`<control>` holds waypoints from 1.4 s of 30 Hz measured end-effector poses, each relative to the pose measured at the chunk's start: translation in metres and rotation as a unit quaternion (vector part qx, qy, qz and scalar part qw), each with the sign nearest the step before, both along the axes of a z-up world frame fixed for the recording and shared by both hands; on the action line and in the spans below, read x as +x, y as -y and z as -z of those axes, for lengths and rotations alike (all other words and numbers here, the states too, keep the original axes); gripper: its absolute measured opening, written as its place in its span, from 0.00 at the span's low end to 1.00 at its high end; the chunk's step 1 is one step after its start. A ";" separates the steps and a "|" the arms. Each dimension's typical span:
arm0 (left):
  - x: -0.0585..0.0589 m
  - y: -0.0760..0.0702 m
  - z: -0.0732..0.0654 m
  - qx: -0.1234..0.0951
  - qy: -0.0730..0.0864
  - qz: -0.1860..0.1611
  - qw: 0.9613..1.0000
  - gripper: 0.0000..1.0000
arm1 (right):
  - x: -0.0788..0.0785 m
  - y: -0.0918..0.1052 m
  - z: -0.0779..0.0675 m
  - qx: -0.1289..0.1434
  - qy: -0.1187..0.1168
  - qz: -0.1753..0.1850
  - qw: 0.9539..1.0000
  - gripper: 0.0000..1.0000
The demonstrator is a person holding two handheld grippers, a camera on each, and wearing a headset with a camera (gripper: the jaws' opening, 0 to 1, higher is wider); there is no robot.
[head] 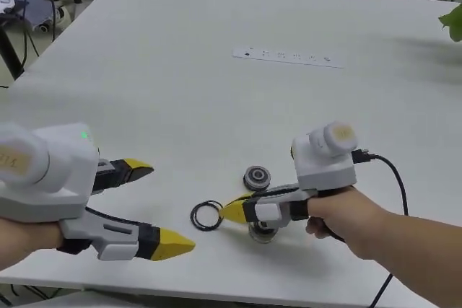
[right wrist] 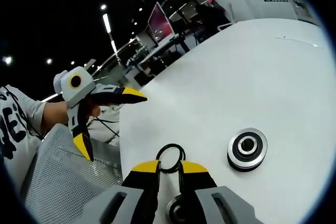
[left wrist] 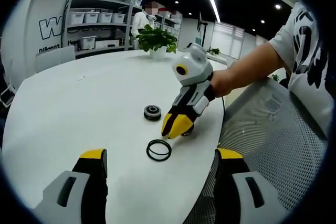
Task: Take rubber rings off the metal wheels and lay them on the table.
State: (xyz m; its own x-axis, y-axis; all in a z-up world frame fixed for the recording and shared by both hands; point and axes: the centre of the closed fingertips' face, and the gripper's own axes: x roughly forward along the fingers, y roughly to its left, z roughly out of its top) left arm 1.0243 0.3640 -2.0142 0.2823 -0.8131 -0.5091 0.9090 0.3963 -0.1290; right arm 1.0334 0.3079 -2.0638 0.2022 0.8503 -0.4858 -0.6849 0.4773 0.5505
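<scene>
Two black rubber rings (head: 207, 216) (left wrist: 158, 149) (right wrist: 170, 158) lie overlapping on the white table (head: 180, 91). One metal wheel (head: 257, 177) (left wrist: 152, 112) (right wrist: 247, 149) stands free behind them. A second wheel (head: 263, 234) (right wrist: 176, 211) sits beneath my right gripper (head: 232, 211) (right wrist: 169, 167), whose jaws are shut with nothing between the tips; those tips end just short of the rings. At the left, my left gripper (head: 159, 207) (left wrist: 160, 157) is open and empty, pointing at the rings from a short distance.
A flat white power strip (head: 287, 56) lies mid-table, far from the work. A black cable (head: 393, 171) trails from the right gripper. The table's front edge runs close below both hands. A grey mesh chair (left wrist: 273, 129) stands beside the table, a potted plant (left wrist: 155, 38) at the far end.
</scene>
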 end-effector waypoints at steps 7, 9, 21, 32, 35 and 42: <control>0.001 0.001 -0.001 0.001 0.001 0.002 1.000 0.82 | 0.004 0.004 -0.008 0.005 0.016 0.002 1.000 0.15; 0.002 0.002 -0.002 0.000 0.002 0.001 1.000 0.82 | 0.005 0.006 -0.010 0.005 0.021 0.003 1.000 0.15; 0.017 0.007 -0.008 0.000 0.008 0.001 1.000 0.81 | 0.018 0.019 -0.026 0.021 0.041 0.022 0.999 0.17; 0.033 0.020 -0.017 -0.001 0.019 0.008 1.000 0.81 | 0.028 0.037 -0.034 0.021 0.063 0.044 0.997 0.18; 0.039 0.023 -0.020 -0.004 0.021 0.009 1.000 0.81 | 0.030 0.041 -0.035 0.019 0.068 0.048 0.996 0.19; 0.045 0.032 -0.020 -0.001 0.025 0.018 1.000 0.81 | 0.035 0.052 -0.036 0.006 0.087 0.054 0.995 0.23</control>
State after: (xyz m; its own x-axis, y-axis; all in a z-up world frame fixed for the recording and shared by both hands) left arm 1.0694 0.3319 -1.9946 0.2781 -0.8239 -0.4938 0.9276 0.3639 -0.0846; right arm 1.0688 0.2559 -2.0279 0.3721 0.8252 -0.4249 -0.7160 0.5465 0.4344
